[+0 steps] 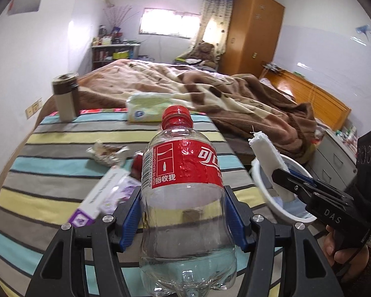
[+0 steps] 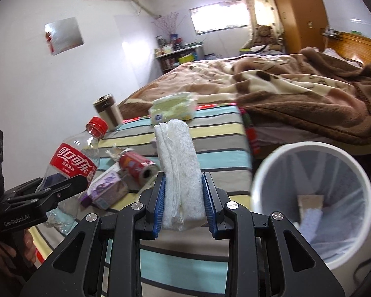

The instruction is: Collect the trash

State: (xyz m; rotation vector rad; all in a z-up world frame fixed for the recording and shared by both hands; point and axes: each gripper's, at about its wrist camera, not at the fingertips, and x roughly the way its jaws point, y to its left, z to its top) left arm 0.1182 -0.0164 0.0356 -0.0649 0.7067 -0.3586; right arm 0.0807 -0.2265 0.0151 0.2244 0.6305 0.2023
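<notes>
My left gripper (image 1: 183, 212) is shut on an empty clear cola bottle (image 1: 183, 185) with a red cap and label, held upright above the striped table; it also shows in the right wrist view (image 2: 71, 163). My right gripper (image 2: 183, 198) is shut on a folded white tissue wad (image 2: 178, 163), held left of the white trash bin (image 2: 279, 158); in the left wrist view the wad (image 1: 267, 156) hangs over the bin's rim (image 1: 259, 180). On the striped cloth (image 1: 61, 148) lie a crumpled wrapper (image 1: 106, 153), a purple box (image 2: 106, 190) and a red can (image 2: 136, 165).
A tumbler (image 1: 65, 96) and a green tissue pack (image 1: 148, 107) stand at the table's far edge. Behind is a bed with a brown blanket (image 1: 235, 94). A wardrobe (image 1: 252, 32) and a shelf (image 1: 113, 52) stand by the far wall. The bin holds some trash.
</notes>
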